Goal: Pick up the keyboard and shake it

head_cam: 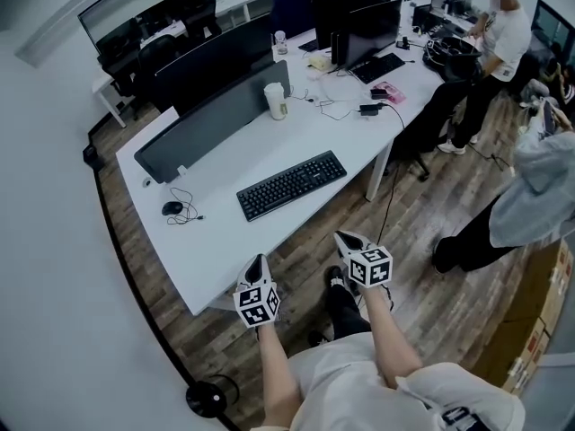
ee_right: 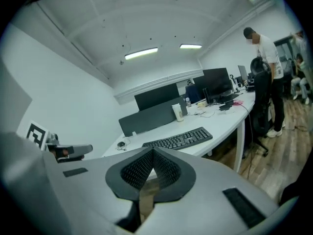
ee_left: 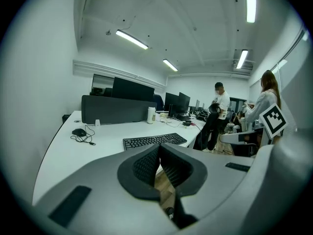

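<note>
The keyboard [head_cam: 291, 185] is black and full-size, with rows of dark keys and a number pad at its right end. It lies flat, keys up, untouched, on the white desk [head_cam: 216, 241]. In the head view its long axis runs from 8 o'clock to 2 o'clock, parallel to the desk's near edge, which passes close by on its 5 o'clock side.

Setting: open-plan office. Evidence: a long white desk [head_cam: 208, 250] runs toward the far side. It carries a black keyboard [head_cam: 291, 185], a corded mouse [head_cam: 172, 208] and rows of dark monitors [head_cam: 368, 25]. A grey divider screen [head_cam: 216, 115] stands along its far edge. Wood-plank floor [head_cam: 422, 232] on the right. Strip lights [ee_left: 132, 39] overhead. A person [head_cam: 503, 30] stands far right.
</note>
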A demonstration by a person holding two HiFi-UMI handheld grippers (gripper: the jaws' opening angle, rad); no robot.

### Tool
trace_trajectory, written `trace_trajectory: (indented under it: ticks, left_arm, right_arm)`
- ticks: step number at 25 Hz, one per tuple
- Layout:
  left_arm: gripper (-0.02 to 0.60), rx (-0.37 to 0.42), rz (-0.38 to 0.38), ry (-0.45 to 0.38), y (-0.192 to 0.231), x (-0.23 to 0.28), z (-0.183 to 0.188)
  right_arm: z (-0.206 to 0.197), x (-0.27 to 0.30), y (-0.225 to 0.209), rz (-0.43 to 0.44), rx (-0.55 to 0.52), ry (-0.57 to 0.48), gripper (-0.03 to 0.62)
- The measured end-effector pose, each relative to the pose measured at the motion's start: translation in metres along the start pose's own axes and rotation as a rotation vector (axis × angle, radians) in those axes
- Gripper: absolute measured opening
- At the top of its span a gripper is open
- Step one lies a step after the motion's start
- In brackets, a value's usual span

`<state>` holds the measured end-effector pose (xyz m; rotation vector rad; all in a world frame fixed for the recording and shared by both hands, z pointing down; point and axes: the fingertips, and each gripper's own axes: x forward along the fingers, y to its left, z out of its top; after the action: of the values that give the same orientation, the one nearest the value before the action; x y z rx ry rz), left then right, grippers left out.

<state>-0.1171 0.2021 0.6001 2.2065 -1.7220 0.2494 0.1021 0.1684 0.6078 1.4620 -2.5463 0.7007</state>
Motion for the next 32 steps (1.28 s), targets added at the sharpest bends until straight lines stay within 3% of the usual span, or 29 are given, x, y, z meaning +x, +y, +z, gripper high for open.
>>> trace_trajectory:
  ticks: [4,11,21,32]
  left_arm:
    - [0.015,-0.004,0.016,0.005,0.013,0.017,0.004]
    - [0.015,-0.015,0.03,0.035,0.035,0.058,0.011]
    - [0.015,-0.002,0.006,0.066,0.046,0.157,0.042]
    - [0.015,-0.01,0.02,0.092,0.042,0.247,0.071]
  right_arm:
    - [0.013,0.022,0.001,0.07,0.044,-0.037,0.04]
    - [0.02,0.073,-0.013,0.07,0.005,0.013,0.039]
    - [0.077,0.143,-0.072,0.06,0.034,-0.008,0.04]
    - [0.122,0.204,-0.139,0.115,0.092,-0.014,0.04]
